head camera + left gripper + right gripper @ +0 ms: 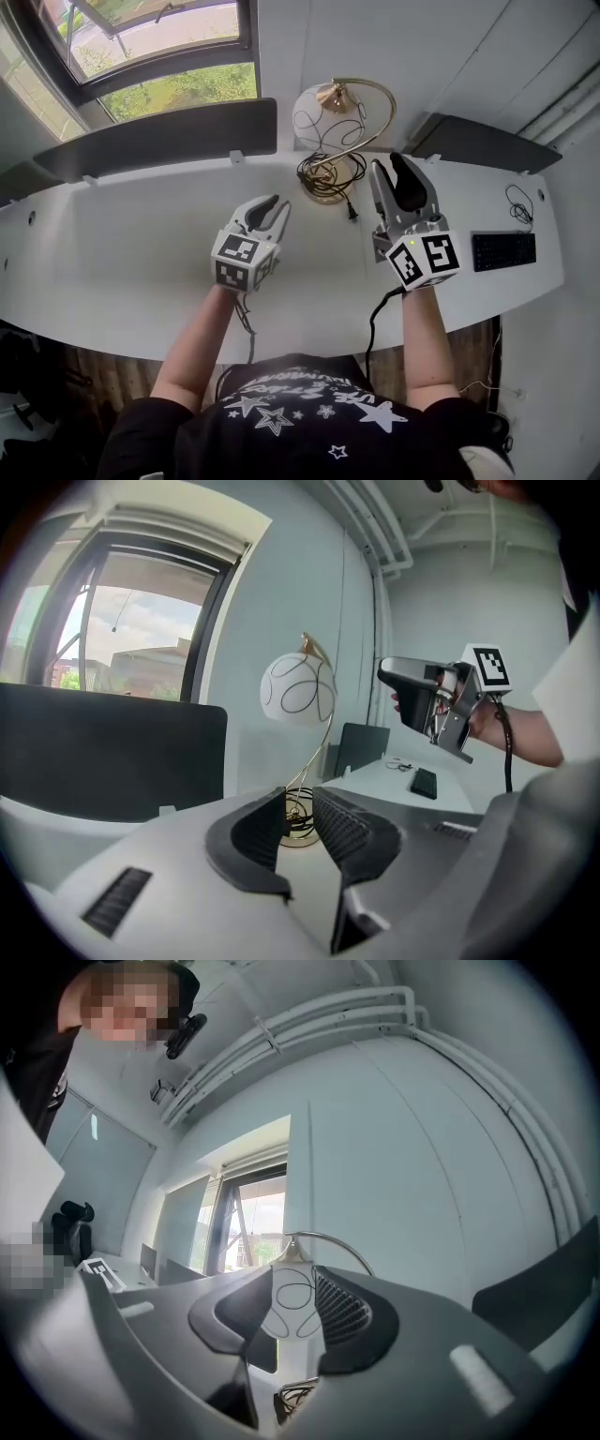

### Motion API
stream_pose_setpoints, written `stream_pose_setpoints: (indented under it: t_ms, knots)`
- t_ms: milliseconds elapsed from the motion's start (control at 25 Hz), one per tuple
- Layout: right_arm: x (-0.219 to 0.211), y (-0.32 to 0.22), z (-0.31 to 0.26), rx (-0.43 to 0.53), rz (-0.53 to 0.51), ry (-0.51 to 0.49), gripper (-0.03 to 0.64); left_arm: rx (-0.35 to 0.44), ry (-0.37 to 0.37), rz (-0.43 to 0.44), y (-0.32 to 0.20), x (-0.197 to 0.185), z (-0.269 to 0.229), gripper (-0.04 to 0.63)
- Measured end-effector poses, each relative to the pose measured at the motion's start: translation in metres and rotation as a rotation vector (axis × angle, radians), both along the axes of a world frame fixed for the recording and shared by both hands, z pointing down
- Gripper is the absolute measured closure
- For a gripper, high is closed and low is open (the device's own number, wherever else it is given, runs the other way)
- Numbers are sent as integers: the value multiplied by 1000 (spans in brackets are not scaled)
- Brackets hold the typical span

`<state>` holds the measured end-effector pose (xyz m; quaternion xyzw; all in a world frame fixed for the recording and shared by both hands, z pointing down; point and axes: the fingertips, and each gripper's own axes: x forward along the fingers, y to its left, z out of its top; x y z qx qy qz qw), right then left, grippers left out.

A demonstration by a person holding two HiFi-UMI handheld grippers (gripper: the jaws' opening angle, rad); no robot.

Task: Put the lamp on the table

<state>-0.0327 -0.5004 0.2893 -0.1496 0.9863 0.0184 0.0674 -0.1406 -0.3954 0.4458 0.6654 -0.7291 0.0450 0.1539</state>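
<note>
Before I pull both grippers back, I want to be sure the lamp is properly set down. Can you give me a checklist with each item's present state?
1. The lamp stands upright on the table: ok.
2. The left gripper has its fingers apart with nothing between them: ok.
3. The right gripper has its fingers apart and is clear of the lamp: ok.
4. The cord lies coiled by the lamp and is caught on neither gripper: ok.
5. The lamp sits flat rather than on its own cord: cannot tell.
</note>
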Motion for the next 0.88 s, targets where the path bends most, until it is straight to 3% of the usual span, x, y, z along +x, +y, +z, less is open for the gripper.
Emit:
stream_pose_setpoints:
  t_ms: [200, 400, 520, 880]
  knots:
    - [2, 41, -2, -7, 51, 9, 491, 53, 8, 58, 37, 1, -25, 518]
    - [5, 83, 6, 5, 126, 52, 574, 91, 8, 103, 75, -14, -36, 519]
    - [14, 109, 16, -16, 176, 62, 586, 95, 25, 142, 94, -16, -33, 519]
    - [61, 173, 56, -77, 351, 110, 615, 98, 21, 291, 125, 15, -13, 522]
